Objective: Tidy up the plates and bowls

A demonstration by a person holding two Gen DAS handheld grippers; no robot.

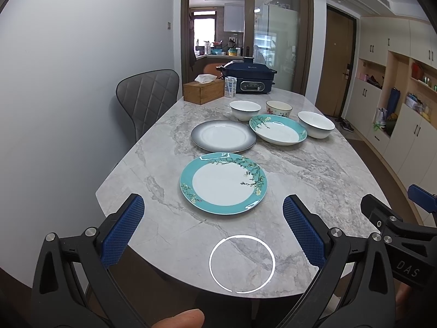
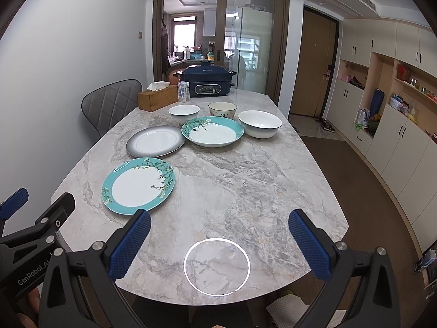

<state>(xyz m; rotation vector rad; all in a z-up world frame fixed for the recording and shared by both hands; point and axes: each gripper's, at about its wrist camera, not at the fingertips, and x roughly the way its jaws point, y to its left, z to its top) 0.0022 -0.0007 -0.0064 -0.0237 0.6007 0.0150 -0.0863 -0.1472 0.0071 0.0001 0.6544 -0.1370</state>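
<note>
Both the left gripper (image 1: pixel 213 229) and right gripper (image 2: pixel 220 242) hover wide and empty over the counter's (image 2: pixel 245 186) near edge, so I would slide one finger under the teal flat plate's (image 1: pixel 223 183) rim, just ahead, pinching firmly.

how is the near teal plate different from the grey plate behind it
The teal plate has a turquoise rim with flowering branches; the grey plate has a plain rim fading from dark grey. The teal plate lies nearer the grippers, the grey plate farther back. Both are flat, white-centred and empty on the marble table.
</note>
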